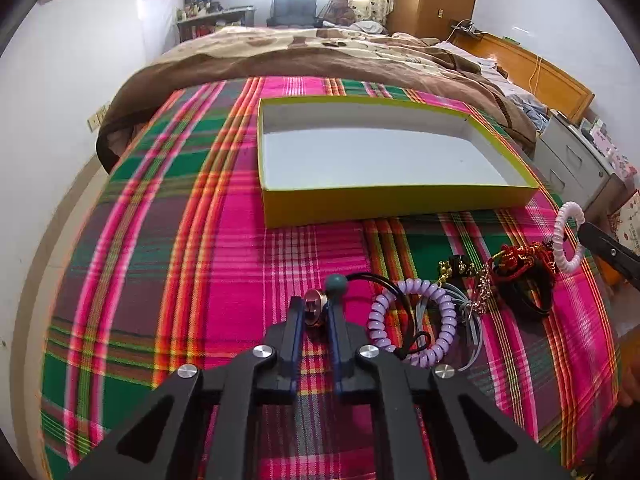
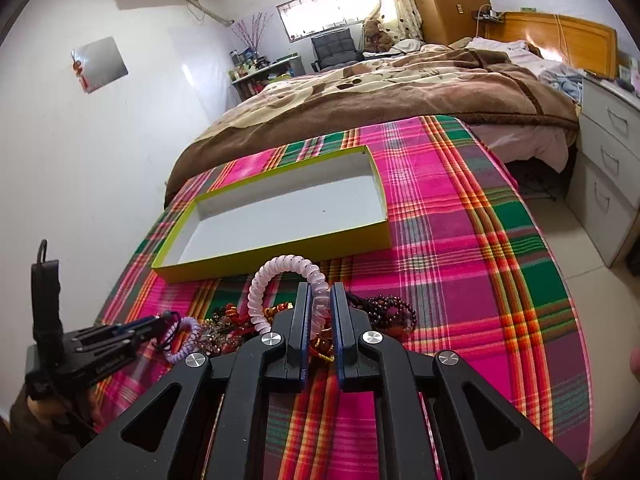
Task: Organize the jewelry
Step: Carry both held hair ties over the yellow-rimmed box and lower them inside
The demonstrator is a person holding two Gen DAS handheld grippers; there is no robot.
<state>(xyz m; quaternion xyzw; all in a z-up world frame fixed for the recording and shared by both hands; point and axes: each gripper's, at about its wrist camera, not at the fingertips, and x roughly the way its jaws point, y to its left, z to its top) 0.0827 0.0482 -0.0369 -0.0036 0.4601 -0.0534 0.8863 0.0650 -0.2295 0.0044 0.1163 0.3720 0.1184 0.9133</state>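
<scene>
My left gripper (image 1: 315, 307) is shut on a small round rose-gold charm (image 1: 313, 312), low over the plaid cloth. A dark teal ball (image 1: 336, 283) and a black cord (image 1: 372, 278) show just beyond its tips. A lilac coil band (image 1: 412, 322) lies right of it. My right gripper (image 2: 320, 298) is shut on a pale pink coil band (image 2: 276, 276), raised a little above a pile of red, gold and dark bead jewelry (image 2: 390, 312). In the left wrist view the same pink coil band (image 1: 566, 236) hangs from the right gripper's black finger (image 1: 608, 246).
An open, empty yellow box (image 1: 400, 198) with a white inside lies on the plaid cloth (image 1: 180, 260) beyond the jewelry; it shows as the yellow box (image 2: 280, 250) in the right wrist view. A bed with a brown blanket (image 2: 400, 92) stands behind, white drawers (image 2: 612, 168) to the right.
</scene>
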